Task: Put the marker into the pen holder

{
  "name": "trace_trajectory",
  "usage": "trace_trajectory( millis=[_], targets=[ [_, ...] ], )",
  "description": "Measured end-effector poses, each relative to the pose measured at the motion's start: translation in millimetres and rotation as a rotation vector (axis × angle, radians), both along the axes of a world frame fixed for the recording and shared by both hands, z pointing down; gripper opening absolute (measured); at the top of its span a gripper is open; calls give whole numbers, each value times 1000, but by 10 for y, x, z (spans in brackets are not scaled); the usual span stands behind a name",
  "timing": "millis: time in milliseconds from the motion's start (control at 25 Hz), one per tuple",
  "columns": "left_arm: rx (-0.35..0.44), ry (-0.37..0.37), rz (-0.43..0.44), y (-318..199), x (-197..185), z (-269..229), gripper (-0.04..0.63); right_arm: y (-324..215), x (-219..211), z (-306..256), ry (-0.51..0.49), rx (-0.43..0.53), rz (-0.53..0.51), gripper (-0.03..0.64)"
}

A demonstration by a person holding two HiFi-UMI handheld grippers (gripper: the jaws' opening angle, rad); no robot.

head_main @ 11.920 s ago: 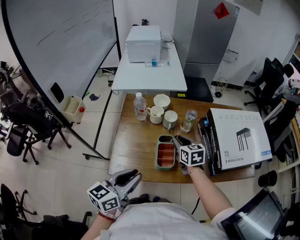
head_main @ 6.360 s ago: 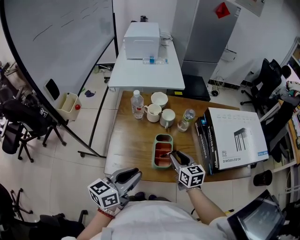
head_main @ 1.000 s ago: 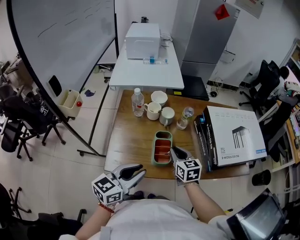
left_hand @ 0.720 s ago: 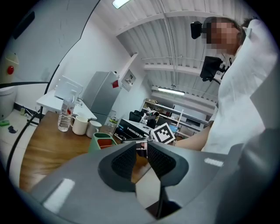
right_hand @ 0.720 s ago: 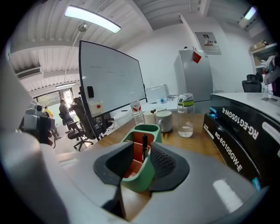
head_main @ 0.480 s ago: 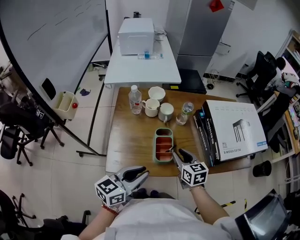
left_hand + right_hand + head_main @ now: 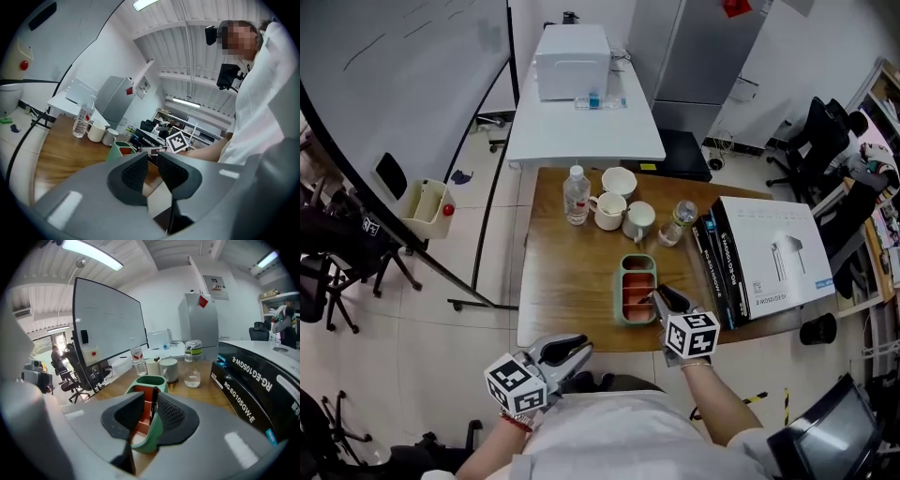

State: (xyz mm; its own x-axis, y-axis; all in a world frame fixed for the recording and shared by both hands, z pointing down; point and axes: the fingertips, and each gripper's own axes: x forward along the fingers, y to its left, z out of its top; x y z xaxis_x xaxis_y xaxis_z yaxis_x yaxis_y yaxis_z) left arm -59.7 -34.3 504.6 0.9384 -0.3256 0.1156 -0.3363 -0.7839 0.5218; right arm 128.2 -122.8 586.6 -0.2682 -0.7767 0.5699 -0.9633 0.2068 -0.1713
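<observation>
Finishing the placing step, as I judge it: black marker point(image 7: 153, 401) stands upright inside the green pen holder point(image 7: 149, 379), toward its near end, on the wooden desk point(image 7: 572, 281). Right claw point(image 7: 149, 411): jaws closing, marker between them, close against one pad, the other apart. Next move calls for spreading wide and backing off without tipping the holder. Left claw point(image 7: 150, 171): narrow gap, empty. Legible: "RG-EG105GW-E" on the black box point(image 7: 253, 376).

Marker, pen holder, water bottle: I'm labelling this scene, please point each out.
marker point(image 7: 153, 401): right gripper view, black barrel.
pen holder point(image 7: 152, 432): right gripper view, near green wall.
water bottle point(image 7: 577, 197): head view, body.
</observation>
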Motion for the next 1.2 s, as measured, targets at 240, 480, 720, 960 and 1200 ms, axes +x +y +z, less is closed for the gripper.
trace_trajectory(
  millis=[240,480,720,960,1200],
  targets=[
    [-1,-12,-41,-213,-76,-2,69,-156,44,51,32,-1,-14,0],
    [-19,-11,-91,-337,55,7,69,-182,-114,128,-8,-23,-137,126],
    [-30,-3,-159,-532,297,-6,69,-325,-63,167,3,-49,-213,39],
    [-21,-5,-188,-657,505,-29,69,-417,-32,-374,-137,71,-236,32],
    [-36,-39,-227,-697,540,43,69,-605,26,-961,-316,248,-200,32]
  ],
)
